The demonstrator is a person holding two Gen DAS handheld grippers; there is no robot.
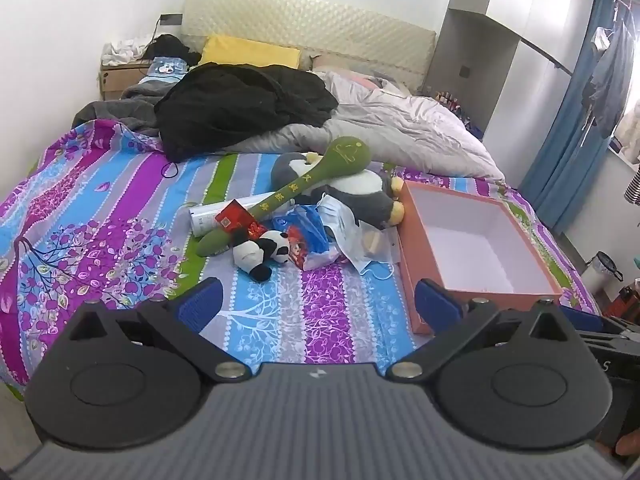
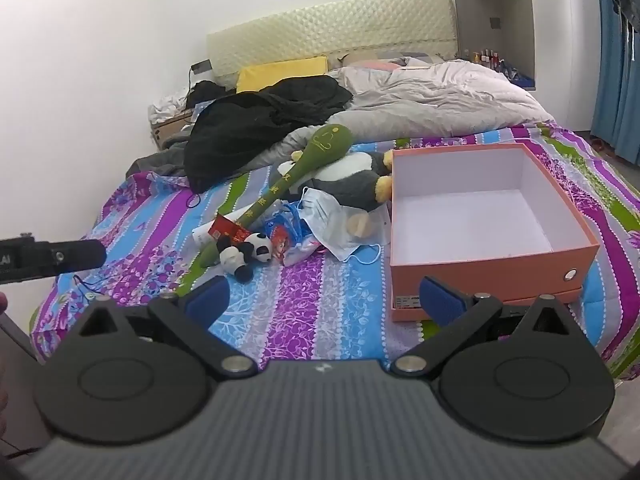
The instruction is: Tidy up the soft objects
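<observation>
Where the pile of soft things (image 1: 304, 216) lies mid-bed, much of it is hard to sort out: the grey-and-white plush penguin (image 1: 360, 192) is half buried under a long green plush mallet (image 1: 296, 192), a crumpled blue face mask (image 1: 344, 224) covers its lower body, and the packets beneath (red, blue, a white tube) overlap so that their shapes cannot be told. A small panda toy (image 1: 262, 254) lies at the near edge of the heap, on its side, touching the mallet's handle end.

From the left wrist view the pile sits ahead of the left gripper (image 1: 318, 304), well apart from it, roughly centred between its fingers, which are spread wide with nothing between them. From the right wrist view the right gripper (image 2: 324, 296) is equally wide apart and empty; the heap lies ahead and to its left, the orange box (image 2: 488, 268) ahead and to its right, just beyond the right finger.

That box is white inside, lidless, beside the penguin on the striped floral bedsheet (image 1: 120, 208). Behind, a black garment (image 1: 240, 108) and grey duvet (image 1: 400, 128) are bunched near the headboard.
</observation>
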